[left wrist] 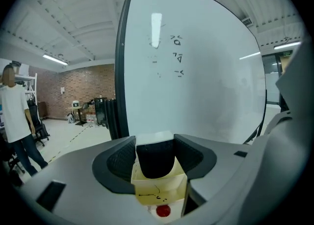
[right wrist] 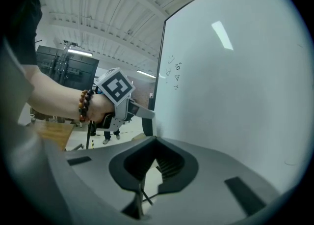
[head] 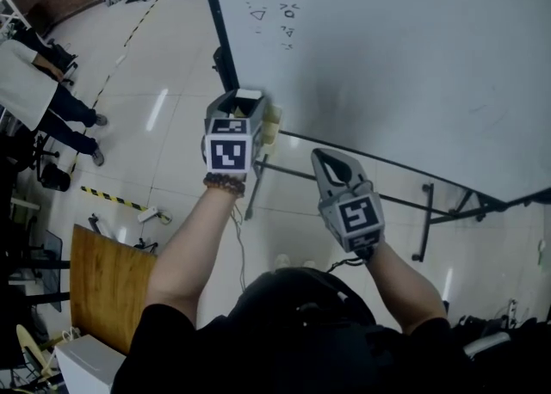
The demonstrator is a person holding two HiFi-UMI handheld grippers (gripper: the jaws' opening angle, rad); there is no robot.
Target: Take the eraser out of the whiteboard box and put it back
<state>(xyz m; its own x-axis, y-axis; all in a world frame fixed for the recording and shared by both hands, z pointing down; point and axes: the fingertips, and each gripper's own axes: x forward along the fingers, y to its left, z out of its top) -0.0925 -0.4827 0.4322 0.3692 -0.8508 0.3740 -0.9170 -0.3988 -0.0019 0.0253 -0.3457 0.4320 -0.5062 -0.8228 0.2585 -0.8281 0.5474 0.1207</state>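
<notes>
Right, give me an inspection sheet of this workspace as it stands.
Surface: whiteboard, a few marker doodles, otherwise blank.
Job's things: eraser at the open top of the yellowish box at the board's edge.
Clutter: red round item below the box's front; cannot tell what it is.
Grippers: left gripper clamped on the eraser; right gripper shut, empty.
Cables: thin cable under the left forearm.
Surroundings: person standing on the floor, wooden table, striped floor tape.

You hold two grippers, the left gripper (head: pixel 244 104) and the right gripper (head: pixel 322 154). You face one whiteboard (head: pixel 387 57), one eraser (left wrist: pixel 155 160), one box (left wrist: pixel 159 189), and one bystander (head: pixel 26 83), possibly two.
</notes>
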